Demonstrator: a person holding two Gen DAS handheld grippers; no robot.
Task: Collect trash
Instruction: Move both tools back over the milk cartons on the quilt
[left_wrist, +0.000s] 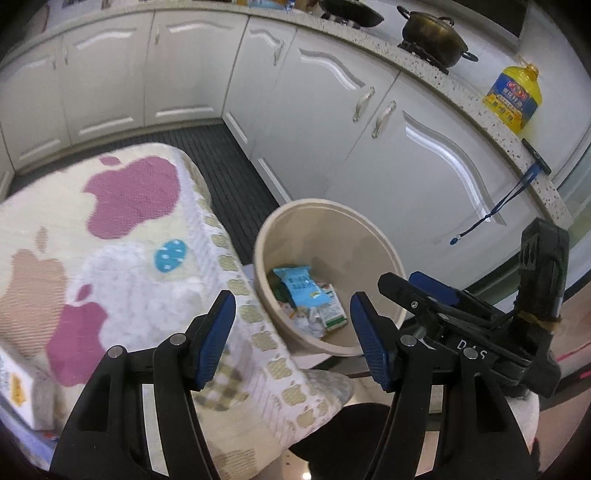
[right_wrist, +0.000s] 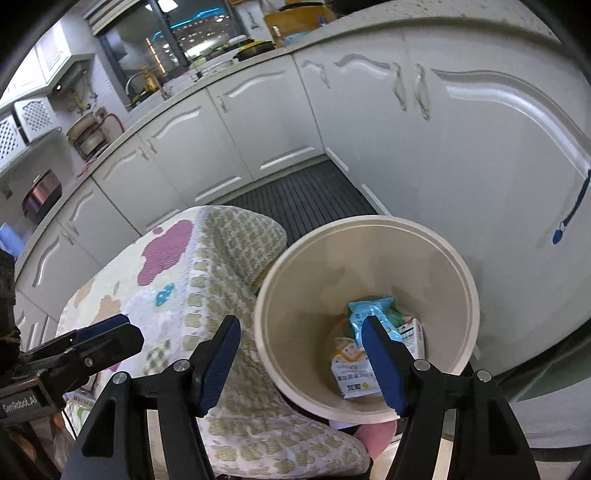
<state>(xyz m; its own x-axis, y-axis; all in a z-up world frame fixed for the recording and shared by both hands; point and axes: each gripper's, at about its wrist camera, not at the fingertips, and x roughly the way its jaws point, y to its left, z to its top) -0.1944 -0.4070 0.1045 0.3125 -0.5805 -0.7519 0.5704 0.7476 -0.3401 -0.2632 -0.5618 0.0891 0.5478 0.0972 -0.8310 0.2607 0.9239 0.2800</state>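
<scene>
A beige round bin (left_wrist: 384, 254) stands on the floor beside a cloth-covered table (left_wrist: 122, 236). It holds several wrappers, among them a light blue packet (left_wrist: 301, 286) and a green and white carton (left_wrist: 332, 314). My left gripper (left_wrist: 291, 339) is open and empty, above the table's edge and the bin's near rim. My right gripper (right_wrist: 303, 362) is open and empty, just over the bin (right_wrist: 306, 280), its right finger above the blue packet (right_wrist: 369, 314) and a white packet (right_wrist: 354, 376). The right gripper also shows in the left wrist view (left_wrist: 436, 295).
White kitchen cabinets (left_wrist: 332, 110) run behind the bin, over a dark ribbed floor mat (left_wrist: 229, 162). On the counter stand a black pot (left_wrist: 432, 37) and a yellow oil bottle (left_wrist: 513, 96). A white box (left_wrist: 18, 387) lies at the table's left edge.
</scene>
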